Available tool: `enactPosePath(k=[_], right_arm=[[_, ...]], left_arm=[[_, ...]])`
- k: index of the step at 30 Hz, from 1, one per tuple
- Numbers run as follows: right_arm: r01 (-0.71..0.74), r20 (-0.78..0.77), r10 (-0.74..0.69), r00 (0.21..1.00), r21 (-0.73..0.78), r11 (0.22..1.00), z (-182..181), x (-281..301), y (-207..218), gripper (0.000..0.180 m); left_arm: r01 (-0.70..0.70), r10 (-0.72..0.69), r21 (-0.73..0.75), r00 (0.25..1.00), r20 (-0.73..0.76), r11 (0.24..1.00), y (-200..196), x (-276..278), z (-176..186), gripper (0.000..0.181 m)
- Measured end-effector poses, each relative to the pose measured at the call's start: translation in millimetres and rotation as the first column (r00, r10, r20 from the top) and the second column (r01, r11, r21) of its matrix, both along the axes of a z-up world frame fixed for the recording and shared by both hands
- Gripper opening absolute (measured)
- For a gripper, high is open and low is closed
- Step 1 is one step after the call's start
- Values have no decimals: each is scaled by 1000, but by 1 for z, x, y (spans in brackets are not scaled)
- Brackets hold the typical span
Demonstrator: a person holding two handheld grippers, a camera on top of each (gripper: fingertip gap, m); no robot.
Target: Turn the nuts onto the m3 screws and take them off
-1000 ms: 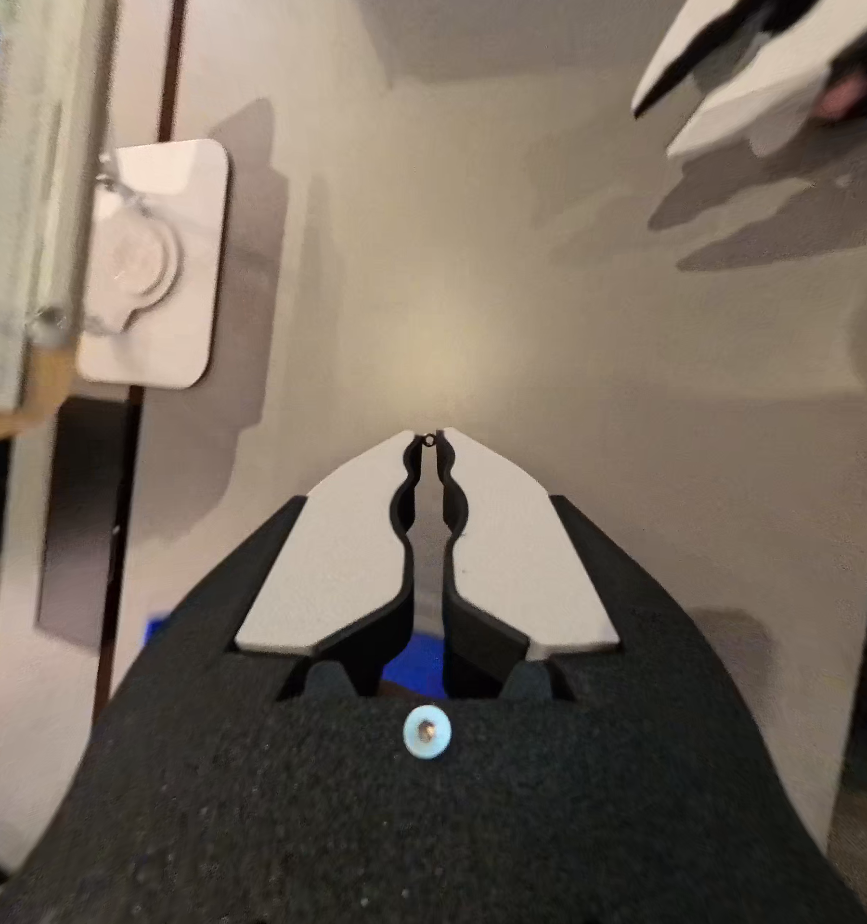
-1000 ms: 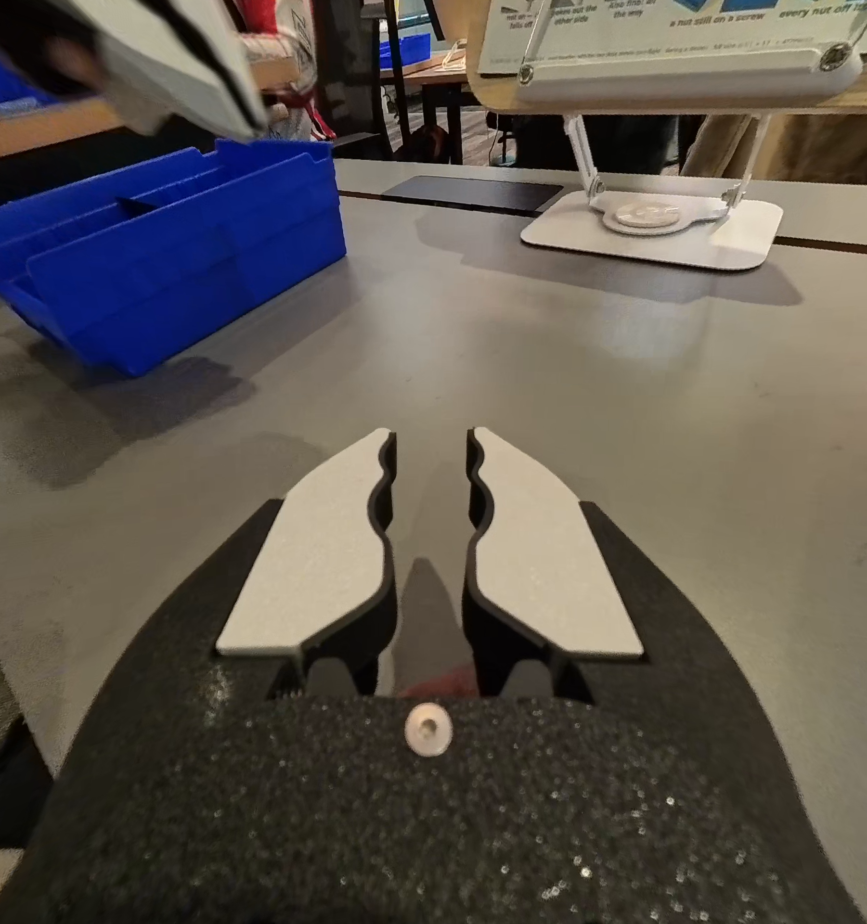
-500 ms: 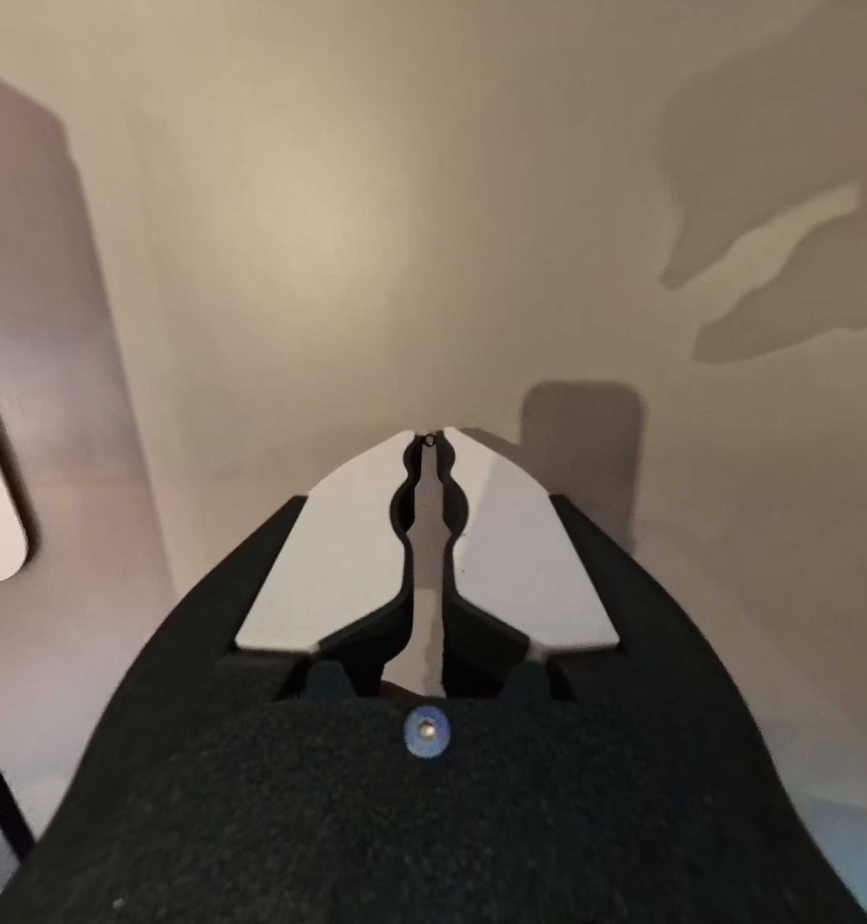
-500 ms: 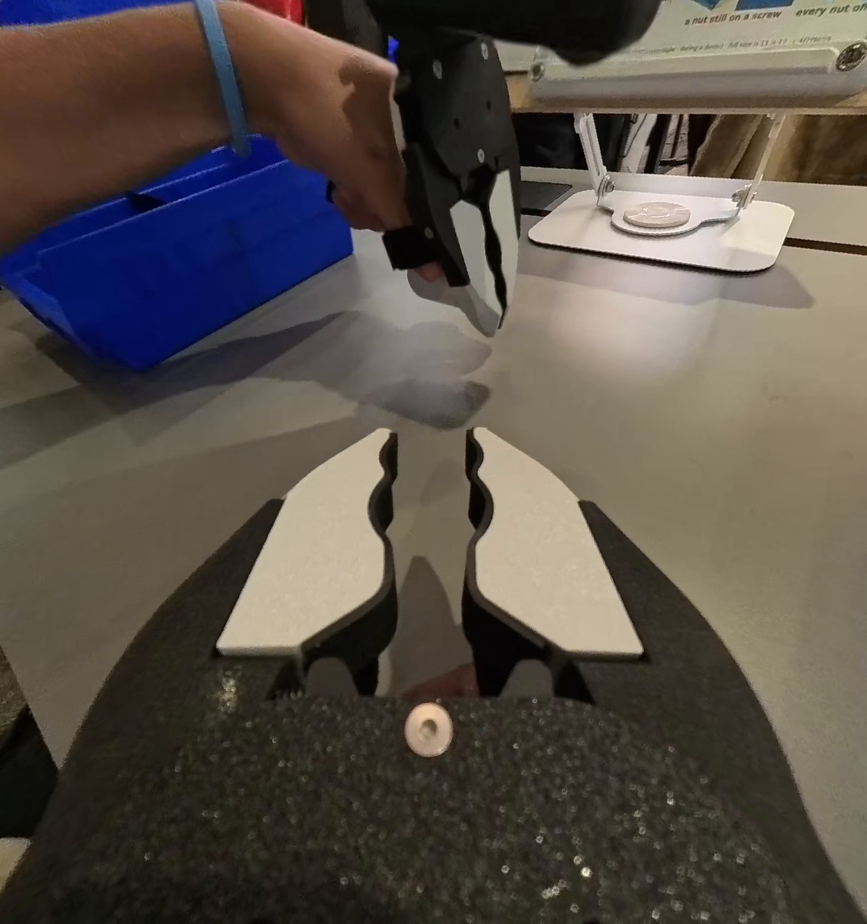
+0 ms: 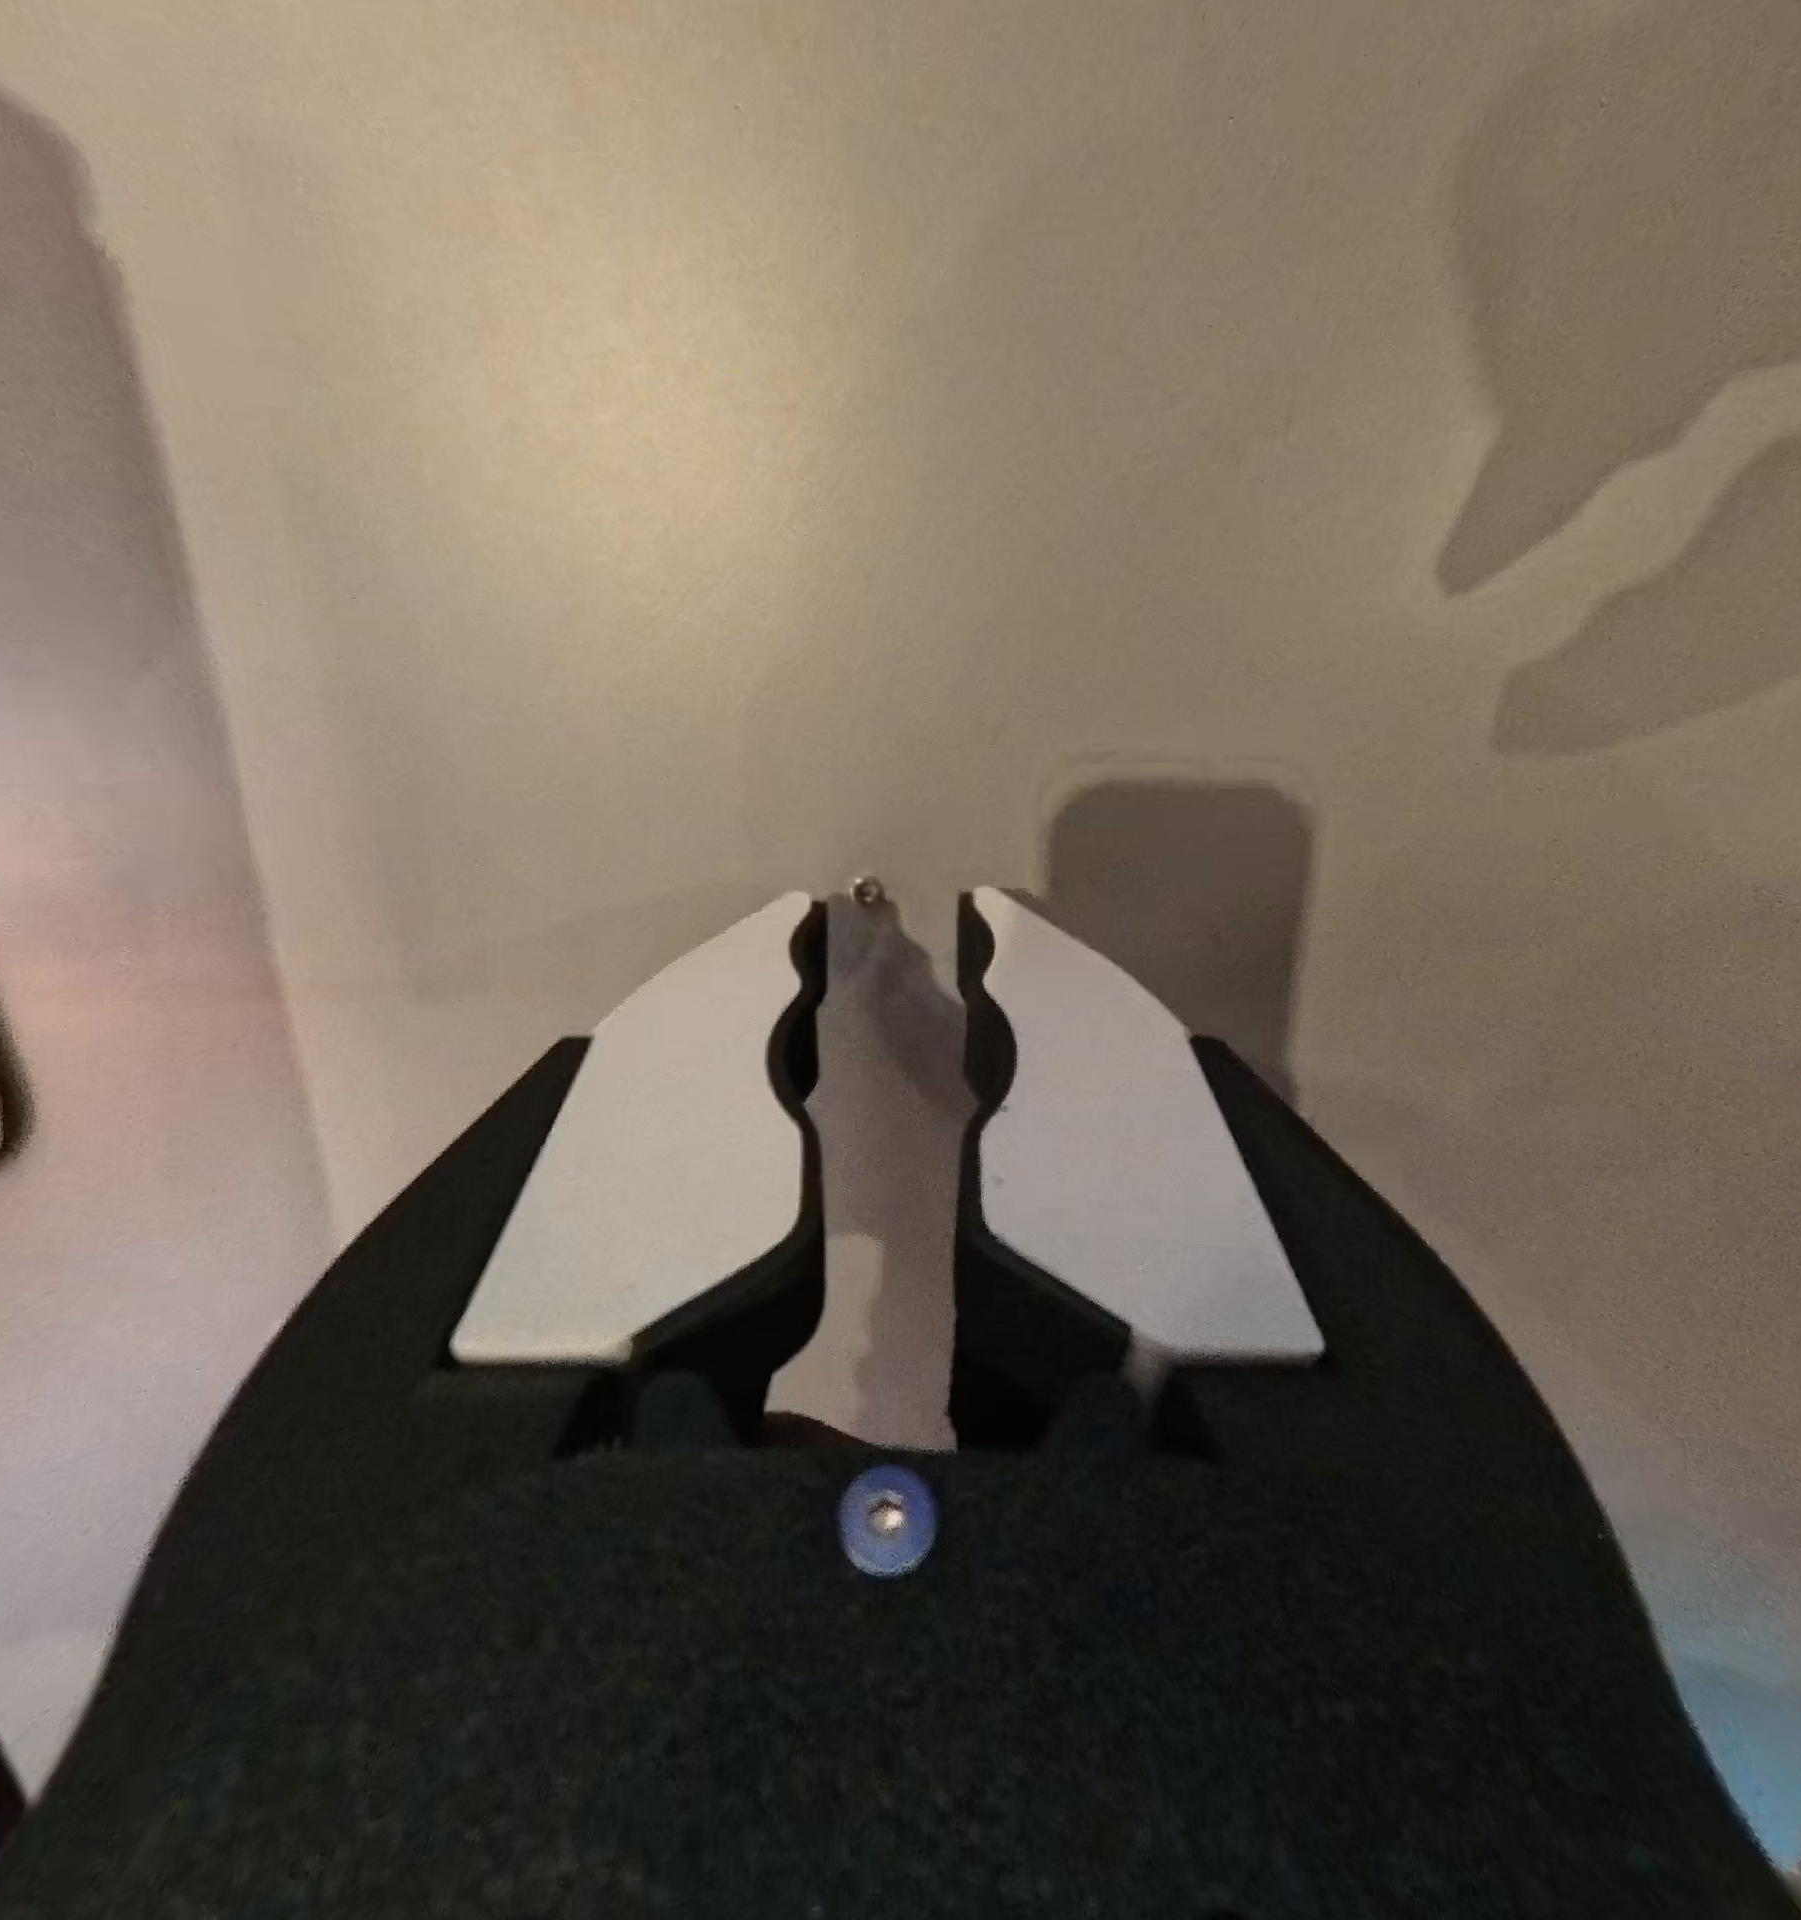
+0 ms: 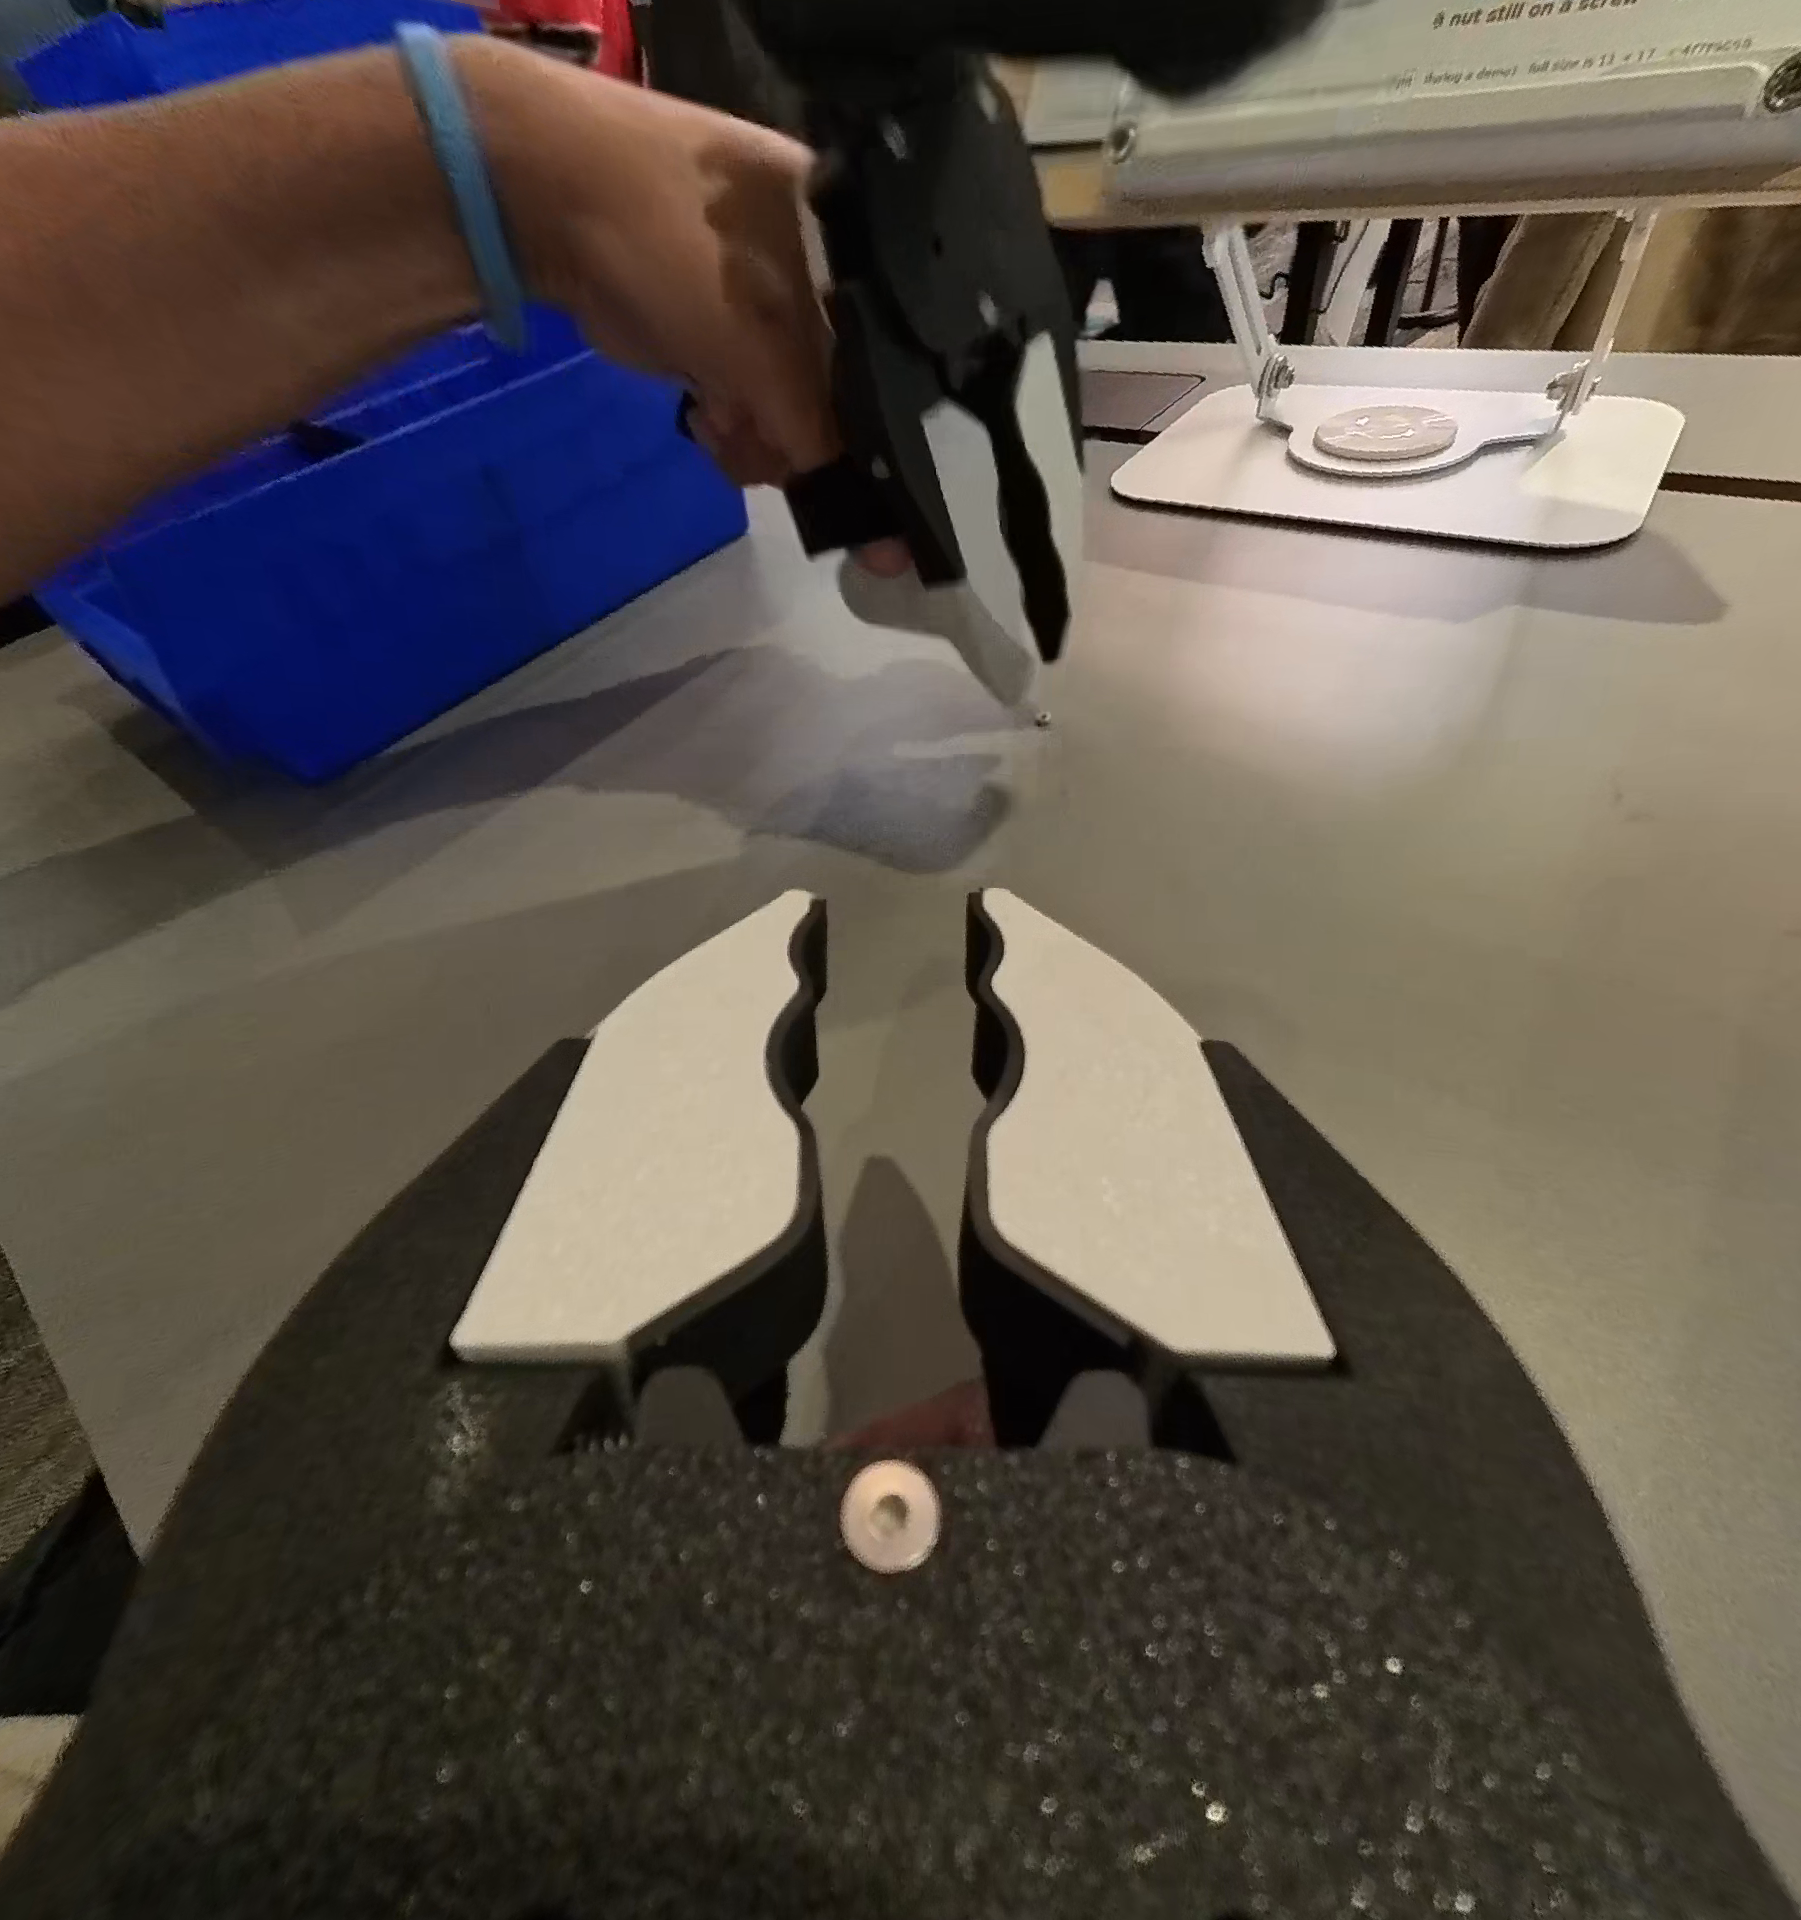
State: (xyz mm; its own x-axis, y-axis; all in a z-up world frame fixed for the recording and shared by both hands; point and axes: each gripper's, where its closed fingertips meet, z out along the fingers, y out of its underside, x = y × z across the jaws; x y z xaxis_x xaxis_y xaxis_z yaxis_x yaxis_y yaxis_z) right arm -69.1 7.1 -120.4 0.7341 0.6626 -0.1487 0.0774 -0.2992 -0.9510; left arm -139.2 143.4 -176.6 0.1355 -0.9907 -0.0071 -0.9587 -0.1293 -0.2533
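Matte grey table, tiny metal nut (loose), both grippers' fingers parted, empty.

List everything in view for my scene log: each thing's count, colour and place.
small metal nut or screw: one, silver, on the table under the left claw's tips; which it is cannot be told
blue plastic bin: one, blue, far left
white tablet stand: one, white, far right
grey tabletop: one, grey, beneath everything
blue wristband: one, on the person's wrist
hand: one, holding the left claw
left claw: black and white, open
right claw: black and white, open, empty
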Motion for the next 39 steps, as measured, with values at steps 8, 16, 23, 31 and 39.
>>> enactPosePath(k=[8, 16, 23, 31, 39], right_arm=[[-9, -12, 9, 1000, -7, 1000, 0, 0, 0, 25], [-8, -11, 8, 1000, -5, 1000, 0, 0, -1, 25], [2, 34, -1, 999, -8, 1000, -4, -2, 0, 25], [-1, 45, 3, 999, -33, 999, -8, -3, 2, 25], [23, 40, -21, 999, -44, 999, -8, 0, 5, 23]], left_arm=[[-627, 293, 332, 683, 669, 705, -46, -69, 168, 29], [-947, 441, 233, 310, 842, 222, -174, -212, 133, 24], [-974, 481, 180, 224, 848, 136, -211, -269, 126, 30], [-657, 406, 518, 750, 522, 548, -90, -276, 130, 28], [-268, 248, 366, 963, 101, 891, 25, -284, 64, 27]])
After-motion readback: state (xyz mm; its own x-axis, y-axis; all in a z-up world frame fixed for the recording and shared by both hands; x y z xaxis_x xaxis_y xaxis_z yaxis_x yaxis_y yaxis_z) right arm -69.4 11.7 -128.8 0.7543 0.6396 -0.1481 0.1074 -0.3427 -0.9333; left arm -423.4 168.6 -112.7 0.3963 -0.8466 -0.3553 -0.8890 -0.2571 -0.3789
